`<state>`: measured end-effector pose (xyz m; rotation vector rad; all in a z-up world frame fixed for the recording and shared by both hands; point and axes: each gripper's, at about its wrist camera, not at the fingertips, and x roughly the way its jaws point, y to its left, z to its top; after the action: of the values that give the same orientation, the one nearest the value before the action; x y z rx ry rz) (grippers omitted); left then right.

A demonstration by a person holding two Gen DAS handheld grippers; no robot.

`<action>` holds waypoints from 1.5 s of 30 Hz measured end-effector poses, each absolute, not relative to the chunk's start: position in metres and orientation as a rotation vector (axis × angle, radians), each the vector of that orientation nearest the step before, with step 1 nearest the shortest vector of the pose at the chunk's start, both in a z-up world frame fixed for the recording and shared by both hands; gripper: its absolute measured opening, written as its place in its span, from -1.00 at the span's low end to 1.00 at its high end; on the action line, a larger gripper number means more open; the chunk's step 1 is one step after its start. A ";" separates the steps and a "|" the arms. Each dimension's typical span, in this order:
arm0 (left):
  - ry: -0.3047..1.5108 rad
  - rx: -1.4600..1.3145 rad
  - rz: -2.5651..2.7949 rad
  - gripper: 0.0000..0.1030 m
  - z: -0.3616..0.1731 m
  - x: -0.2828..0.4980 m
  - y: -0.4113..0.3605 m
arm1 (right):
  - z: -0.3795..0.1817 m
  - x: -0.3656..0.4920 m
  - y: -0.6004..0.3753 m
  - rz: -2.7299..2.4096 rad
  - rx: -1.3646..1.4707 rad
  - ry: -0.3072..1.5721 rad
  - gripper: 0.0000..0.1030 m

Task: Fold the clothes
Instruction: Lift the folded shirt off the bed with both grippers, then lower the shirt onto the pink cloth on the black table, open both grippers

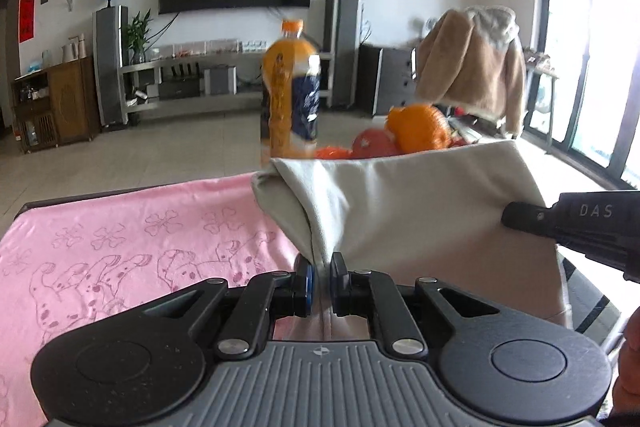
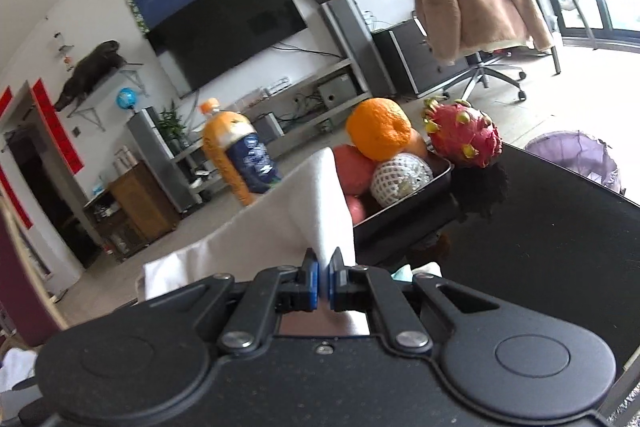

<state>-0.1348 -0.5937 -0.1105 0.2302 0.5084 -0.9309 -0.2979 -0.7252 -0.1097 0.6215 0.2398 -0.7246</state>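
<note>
On the surface, at 9 o'clock in the left view: a pink cloth [image 1: 120, 239] is lying spread flat.

Surface [image 2: 560, 227]: dark and bare at 3 o'clock in the right view, where it is carrying a fruit tray [image 2: 404, 215].

Garment: a pale beige garment [image 1: 400, 203] is hanging lifted between both tools, gathered into a bunch at 12 o'clock of the left fingers; it is sitting above the pink cloth, not flat on it.

Left gripper [image 1: 321, 277]: its fingers are clenching a seam edge of the garment.

Right gripper [image 2: 323, 281]: its fingers are pinching a white-looking corner of the same garment.

Progress: the fold seems to be under way, with the cloth doubled over; laying it down and smoothing are remaining.

Left view only: the right tool's dark tip is pressing into the fabric at 3 o'clock.

Right view only: a dragon fruit [image 2: 464, 135] and an orange [image 2: 378, 129] are sitting piled in the tray.

Both views: an orange bottle [image 1: 290, 91] is standing beyond the garment.
</note>
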 end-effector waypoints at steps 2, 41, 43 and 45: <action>0.541 0.256 -0.903 -0.57 -0.120 -0.123 -0.610 | -0.121 -0.284 -0.735 -0.751 0.603 0.259 -0.88; 0.706 0.506 -1.073 -0.35 -0.128 -0.153 -0.588 | -0.164 -0.360 -0.731 -0.772 1.051 0.224 -0.82; 0.710 0.492 -1.063 -0.35 -0.127 -0.144 -0.600 | -0.165 -0.346 -0.746 -0.698 1.081 0.211 -0.80; 0.711 0.490 -1.060 -0.33 -0.132 -0.137 -0.614 | -0.170 -0.331 -0.761 -0.630 1.117 0.224 -0.78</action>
<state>-0.1372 -0.6143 -0.1320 0.4897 0.7114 -1.0599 -0.3311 -0.7613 -0.1701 1.1172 0.2244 -0.6300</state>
